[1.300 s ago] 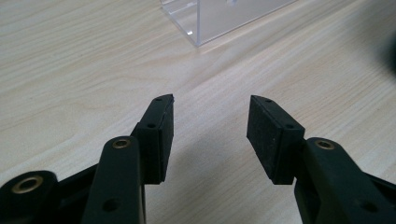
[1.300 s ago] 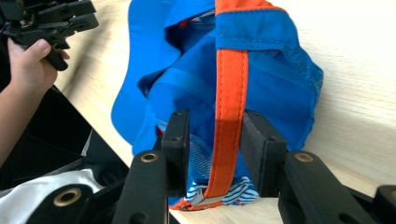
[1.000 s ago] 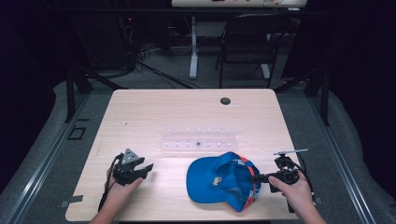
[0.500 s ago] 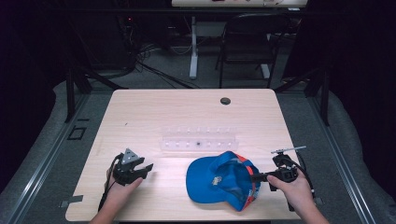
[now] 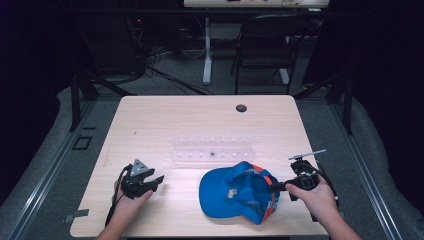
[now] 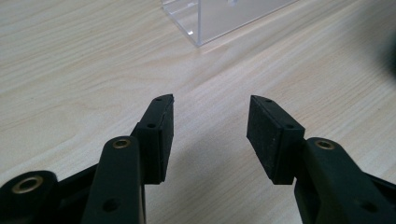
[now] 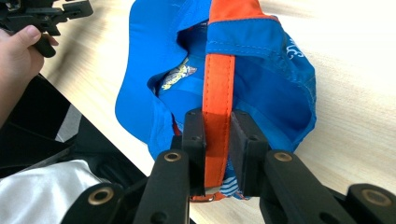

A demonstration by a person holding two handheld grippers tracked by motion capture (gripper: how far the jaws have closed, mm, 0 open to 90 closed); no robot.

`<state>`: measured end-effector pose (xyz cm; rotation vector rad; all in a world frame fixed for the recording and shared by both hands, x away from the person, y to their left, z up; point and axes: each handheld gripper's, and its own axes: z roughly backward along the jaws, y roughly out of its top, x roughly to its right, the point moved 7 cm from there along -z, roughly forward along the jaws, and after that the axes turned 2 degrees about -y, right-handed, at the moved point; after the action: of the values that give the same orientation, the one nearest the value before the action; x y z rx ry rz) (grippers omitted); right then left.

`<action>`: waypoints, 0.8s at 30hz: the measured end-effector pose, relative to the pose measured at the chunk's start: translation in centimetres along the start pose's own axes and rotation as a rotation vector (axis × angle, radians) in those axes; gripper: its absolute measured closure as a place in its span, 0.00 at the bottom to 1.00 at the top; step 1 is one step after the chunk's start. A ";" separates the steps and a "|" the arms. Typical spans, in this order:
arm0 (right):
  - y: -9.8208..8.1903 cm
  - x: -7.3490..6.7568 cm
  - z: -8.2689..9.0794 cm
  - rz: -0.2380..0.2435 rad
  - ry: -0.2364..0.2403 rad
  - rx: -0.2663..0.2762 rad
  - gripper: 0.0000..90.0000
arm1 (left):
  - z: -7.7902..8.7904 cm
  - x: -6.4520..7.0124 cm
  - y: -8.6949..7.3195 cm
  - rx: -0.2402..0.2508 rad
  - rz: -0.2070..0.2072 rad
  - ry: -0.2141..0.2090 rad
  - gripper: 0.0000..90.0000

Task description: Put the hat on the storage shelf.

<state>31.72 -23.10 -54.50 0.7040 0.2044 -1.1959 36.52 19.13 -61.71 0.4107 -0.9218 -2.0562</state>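
the blue cap [image 5: 239, 192] lies upside down on the table [image 5: 200, 120] near its front edge, right of centre, just in front of a clear tray [image 5: 215, 151]. the right gripper [image 7: 217, 135] has just been closing and now clamps the cap's orange strap [image 7: 218, 79] between its jaws. the left gripper [image 6: 210, 133] rests well to the left, jaws apart over bare wood, holding nothing.
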 end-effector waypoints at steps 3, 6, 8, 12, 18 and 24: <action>0.2 -0.1 0.1 -0.004 -0.019 0.001 0.86 | 0.0 0.0 0.0 -0.002 -0.002 0.000 0.57; 0.5 -0.2 0.6 0.016 -0.035 -0.024 0.86 | 0.0 0.0 0.0 -0.006 -0.002 0.000 0.57; 0.7 -0.3 0.9 0.026 -0.050 -0.036 0.86 | 0.0 0.1 0.0 -0.004 -0.001 -0.002 0.57; 1.2 -0.8 1.8 0.049 -0.078 -0.056 0.86 | 0.0 0.1 0.0 -0.004 -0.002 -0.002 0.57; 2.2 -1.7 3.2 0.086 -0.121 -0.063 0.86 | 0.0 0.0 0.0 -0.001 0.000 -0.002 0.57; 2.9 -2.5 3.9 0.045 -0.147 -0.073 0.86 | -0.1 0.2 0.0 -0.006 -0.005 -0.003 0.57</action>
<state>32.58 -22.99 -49.08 0.5524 0.1085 -1.1862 36.45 18.98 -61.77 0.4069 -0.9167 -2.0645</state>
